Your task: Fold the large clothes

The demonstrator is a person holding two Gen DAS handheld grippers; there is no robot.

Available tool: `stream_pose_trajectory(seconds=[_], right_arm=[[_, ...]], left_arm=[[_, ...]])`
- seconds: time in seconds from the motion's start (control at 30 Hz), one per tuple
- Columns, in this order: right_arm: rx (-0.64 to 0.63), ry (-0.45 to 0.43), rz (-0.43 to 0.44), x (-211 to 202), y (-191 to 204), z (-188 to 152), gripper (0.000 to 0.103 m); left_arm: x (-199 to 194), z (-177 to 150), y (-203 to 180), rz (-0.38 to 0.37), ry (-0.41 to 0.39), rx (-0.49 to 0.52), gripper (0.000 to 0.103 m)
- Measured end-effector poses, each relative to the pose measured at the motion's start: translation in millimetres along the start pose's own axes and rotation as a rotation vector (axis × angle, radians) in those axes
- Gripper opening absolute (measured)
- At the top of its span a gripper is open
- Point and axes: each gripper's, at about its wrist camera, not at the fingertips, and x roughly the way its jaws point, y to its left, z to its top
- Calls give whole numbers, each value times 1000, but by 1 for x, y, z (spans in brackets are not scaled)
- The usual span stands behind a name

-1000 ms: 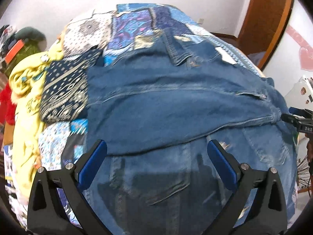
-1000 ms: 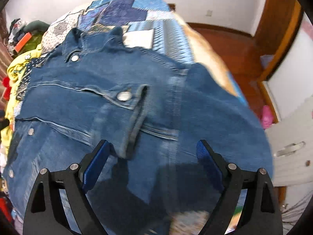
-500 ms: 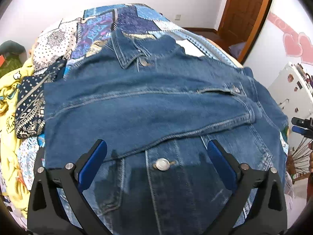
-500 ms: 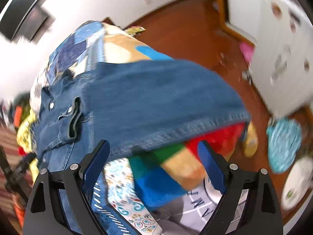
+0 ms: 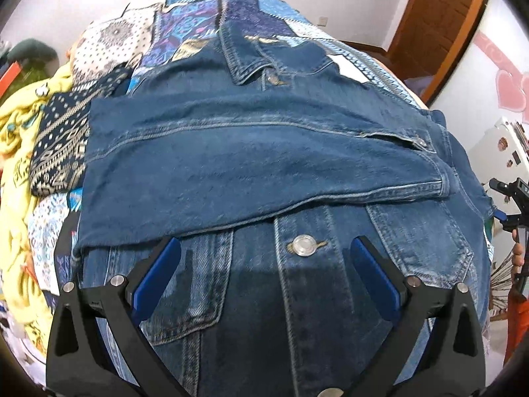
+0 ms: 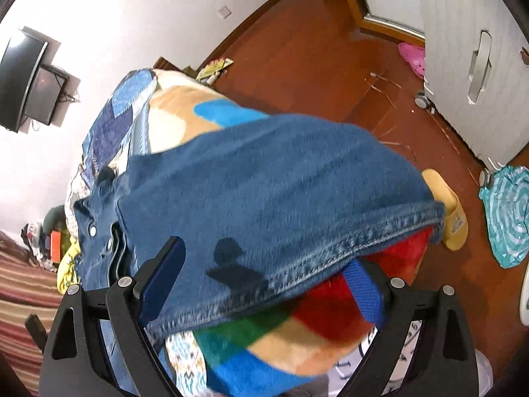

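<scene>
Jacket (image 5: 264, 152) beneath both wide-spread tongs (image 5: 266, 264)

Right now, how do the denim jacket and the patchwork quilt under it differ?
The denim jacket is plain blue with metal buttons; the patchwork quilt is a mix of printed patches. The jacket has one sleeve folded across its front; the quilt lies spread flat beneath it. Both are fabric and lie on the bed.

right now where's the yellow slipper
In the right wrist view, the yellow slipper lies on the wooden floor at right, just past the denim jacket's hem.
</scene>
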Motion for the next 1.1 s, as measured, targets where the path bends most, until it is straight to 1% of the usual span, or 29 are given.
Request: stream_pose_trajectory(seconds=[0.03,0.07,0.1,0.13,0.17,0.2,0.23,0.3,0.4,0.5,0.6,0.67,0.7,0.8,0.87,0.9,0.97,1.1], right_arm=[[-8,-25,-8,-2,1,1,89],[-22,-47,-21,-5,0,1,79],[-42,-76,-59,-5,4,1,63],[-54,-89,-92,-4,6,1,54],[-63,-99,-124,-2,9,2,38],[-61,-106,-150,-1,9,3,29],[-56,-107,-145,0,9,4,28],[-47,-119,-140,-4,10,6,20],[-74,-150,-127,-15,17,8,14],[-105,-204,-87,-32,33,12,11],[-143,-242,-58,-46,57,17,11],[-157,-247,-42,-51,73,21,11],[-156,-246,-13,-53,80,24,11],[-172,-266,30,-54,97,25,10],[-200,-276,81,-55,114,23,8],[-225,-281,120,-57,129,21,8],[-283,-293,150,-60,159,15,8],[-390,-259,247,-51,215,-5,8]], left_arm=[[0,-2,1,-1,1,-5,103],[0,-3,2,-1,2,-10,103],[-1,-5,3,-1,2,-13,103],[-1,-6,4,0,1,-14,103],[-2,-8,5,2,-1,-14,103],[-3,-9,5,7,-4,-12,103],[-5,-10,6,12,-7,-10,103],[-7,-12,8,20,-14,-5,103],[-11,-15,12,23,-23,-7,103],[-12,-18,18,19,-25,-22,103],[-15,-20,23,7,-30,-41,103],[-18,-22,26,3,-38,-46,103],[-20,-24,27,5,-43,-43,103],[-28,-28,28,28,-62,-16,103],[-33,-31,29,43,-73,7,103],[-35,-32,30,44,-76,12,103],[-40,-35,33,34,-84,13,103],[-49,-38,39,19,-108,-14,103]])
